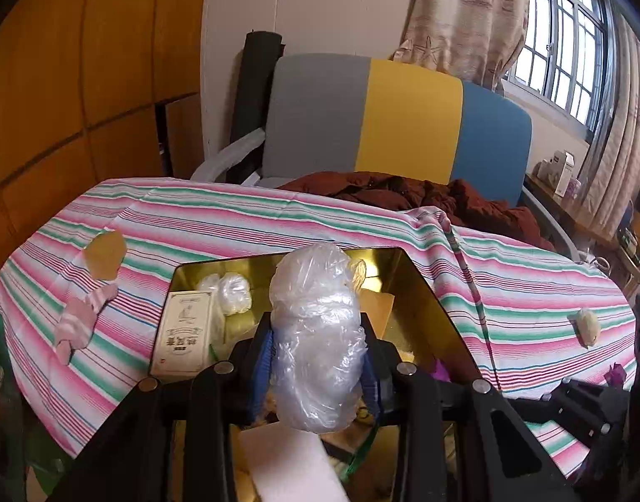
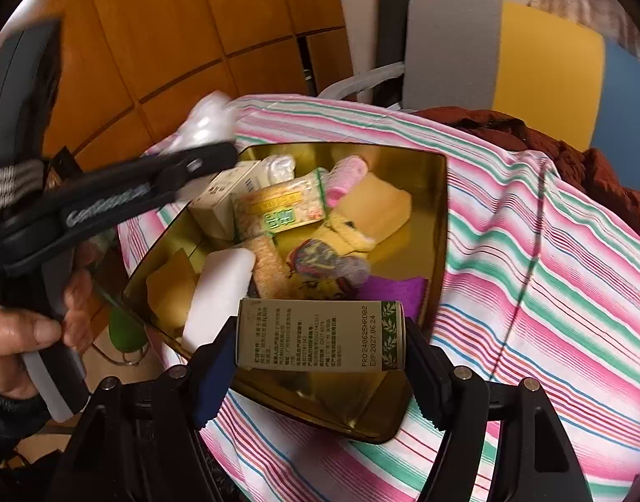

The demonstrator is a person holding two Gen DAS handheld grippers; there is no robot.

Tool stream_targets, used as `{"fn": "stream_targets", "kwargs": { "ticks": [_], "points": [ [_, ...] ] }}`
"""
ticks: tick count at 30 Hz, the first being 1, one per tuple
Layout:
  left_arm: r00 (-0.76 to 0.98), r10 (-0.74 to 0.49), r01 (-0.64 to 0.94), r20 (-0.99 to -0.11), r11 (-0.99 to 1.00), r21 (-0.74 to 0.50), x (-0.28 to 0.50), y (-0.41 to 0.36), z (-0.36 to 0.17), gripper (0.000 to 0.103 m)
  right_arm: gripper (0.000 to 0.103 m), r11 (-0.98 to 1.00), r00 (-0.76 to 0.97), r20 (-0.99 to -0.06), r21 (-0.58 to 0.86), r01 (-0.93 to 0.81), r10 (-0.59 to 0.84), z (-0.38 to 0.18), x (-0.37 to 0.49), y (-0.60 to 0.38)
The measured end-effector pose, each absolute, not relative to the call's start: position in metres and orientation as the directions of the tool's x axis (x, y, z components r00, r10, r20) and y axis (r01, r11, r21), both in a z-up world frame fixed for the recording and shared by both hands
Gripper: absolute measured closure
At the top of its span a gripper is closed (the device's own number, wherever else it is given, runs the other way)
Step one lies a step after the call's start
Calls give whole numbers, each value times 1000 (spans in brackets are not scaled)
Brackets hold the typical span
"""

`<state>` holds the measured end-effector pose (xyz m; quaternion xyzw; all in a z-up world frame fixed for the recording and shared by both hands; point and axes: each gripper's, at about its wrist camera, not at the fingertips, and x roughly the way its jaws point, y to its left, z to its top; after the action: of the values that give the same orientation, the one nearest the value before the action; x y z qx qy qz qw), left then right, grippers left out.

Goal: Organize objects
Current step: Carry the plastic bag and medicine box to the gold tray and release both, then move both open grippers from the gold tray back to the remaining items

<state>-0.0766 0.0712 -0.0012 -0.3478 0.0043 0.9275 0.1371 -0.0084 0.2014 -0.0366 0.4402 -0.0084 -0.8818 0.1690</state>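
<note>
My left gripper (image 1: 315, 349) is shut on a crumpled clear plastic bag (image 1: 317, 318) and holds it over the gold tray (image 1: 428, 288). The right wrist view shows that gripper (image 2: 207, 146) at the tray's far left corner, with a hand (image 2: 23, 334) on its handle. My right gripper (image 2: 320, 347) is shut on an olive-green printed box (image 2: 320, 334), held flat above the tray's near rim (image 2: 361, 431). Inside the tray lie a white box (image 1: 186, 334), a white foam block (image 2: 219, 293), snack packets, a pink sock and a purple piece.
On the striped cloth (image 1: 236, 217) lie a pink striped sock (image 1: 79, 322), a tan piece (image 1: 104, 253) and a pale lump (image 1: 587, 324). Behind stand a grey, yellow and blue chair (image 1: 403, 117) with a rust-brown garment (image 1: 424, 196), and wooden cabinets (image 1: 69, 83).
</note>
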Motion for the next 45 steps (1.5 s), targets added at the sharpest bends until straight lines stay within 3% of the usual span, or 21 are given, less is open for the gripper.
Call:
{"fn": "stream_targets", "kwargs": {
  "ticks": [4, 8, 24, 34, 45],
  "points": [
    [-714, 244, -260, -656, -963, -74, -80, 77, -2, 60, 29, -940, -546, -779, 157, 304, -307, -43, -10, 195],
    [-710, 243, -260, -661, -963, -75, -80, 78, -3, 54, 15, -941, -546, -781, 155, 301, -304, -47, -11, 194],
    [-715, 231, -238, -660, -968, -82, -59, 70, 3, 53, 12, -957, -596, -753, 167, 235, -278, -36, 0, 203],
    [-708, 219, -225, -671, -971, -80, -33, 60, 0, 53, 9, -990, -687, -715, 58, 128, -131, -18, 15, 208],
    [-685, 267, -319, -678, -946, -51, -4, 87, -2, 53, 8, -999, -717, -696, 42, 24, -46, -8, 34, 229]
  ]
}}
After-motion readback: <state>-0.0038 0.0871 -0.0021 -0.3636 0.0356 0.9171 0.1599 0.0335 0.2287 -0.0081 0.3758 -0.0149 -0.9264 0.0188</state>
